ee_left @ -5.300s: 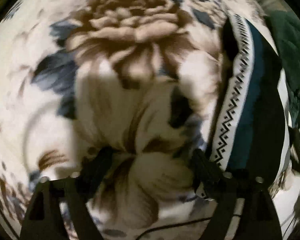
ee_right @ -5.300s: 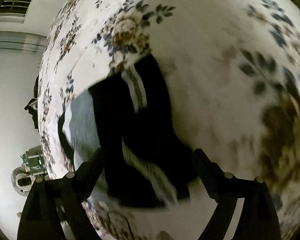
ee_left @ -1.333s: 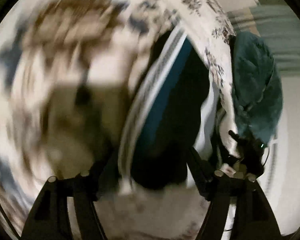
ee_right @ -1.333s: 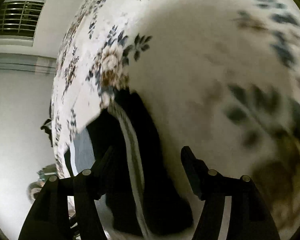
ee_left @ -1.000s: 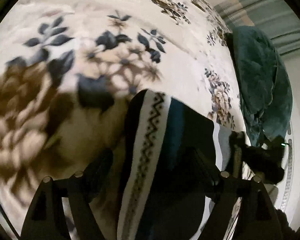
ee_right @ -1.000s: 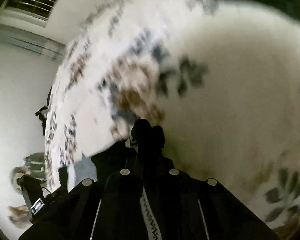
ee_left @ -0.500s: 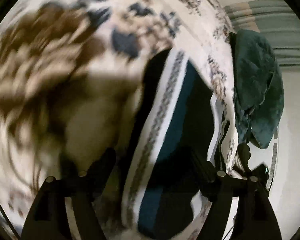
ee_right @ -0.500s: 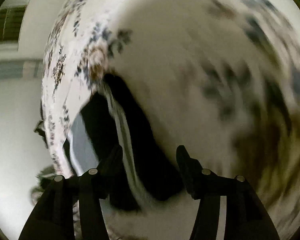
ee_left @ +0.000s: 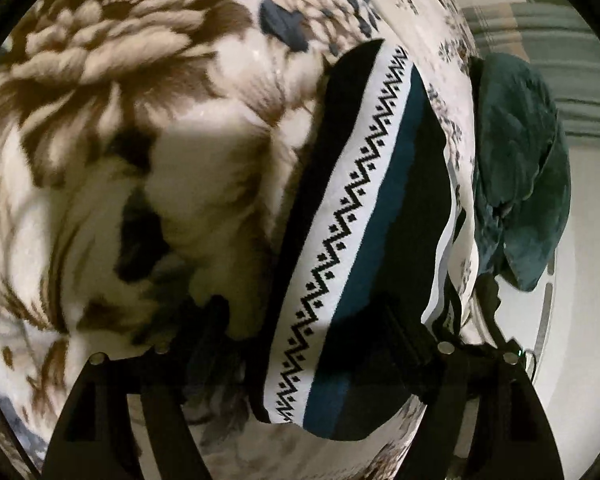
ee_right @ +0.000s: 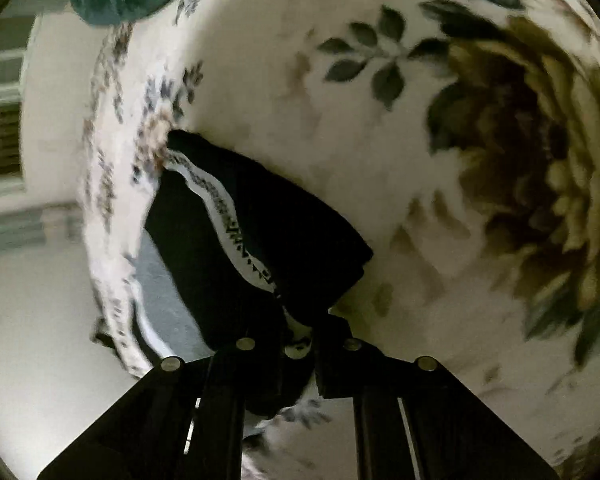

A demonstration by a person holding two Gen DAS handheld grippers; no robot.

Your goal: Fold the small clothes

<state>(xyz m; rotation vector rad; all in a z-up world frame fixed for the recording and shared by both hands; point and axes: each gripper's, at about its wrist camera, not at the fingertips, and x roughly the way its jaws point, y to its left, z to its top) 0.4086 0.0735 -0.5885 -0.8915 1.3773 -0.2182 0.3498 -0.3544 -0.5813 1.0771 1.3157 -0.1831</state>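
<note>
The right gripper (ee_right: pixel 300 336) has closed on the garment (ee_left: pixel 356 232), lying diagonally.

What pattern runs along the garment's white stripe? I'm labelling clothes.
A black zigzag on the garment's white stripe; clearest in the left wrist view.

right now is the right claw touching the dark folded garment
Touching. In the right wrist view the right claw is closing, its fingers pinching the near edge of the dark folded garment, no gap showing.
</note>
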